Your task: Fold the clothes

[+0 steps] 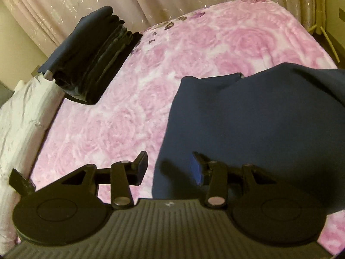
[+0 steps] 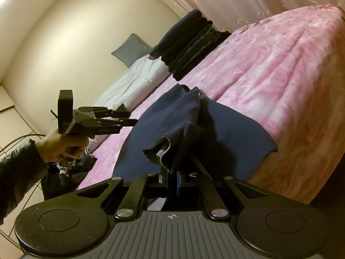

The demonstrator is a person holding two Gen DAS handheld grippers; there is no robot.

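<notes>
Garment (image 1: 258, 118), navy, rumpled w/ corner bunched, on pink bedspread (image 1: 133, 99).

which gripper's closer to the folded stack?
Left. The left gripper, jaws open and empty, hovers over the near blanket facing the stack. The right gripper sits further back, the navy cloth between its jaws.

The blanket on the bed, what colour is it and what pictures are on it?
The blanket is pink and white, covered in big rose shapes. The left wrist view shows it best.
</notes>
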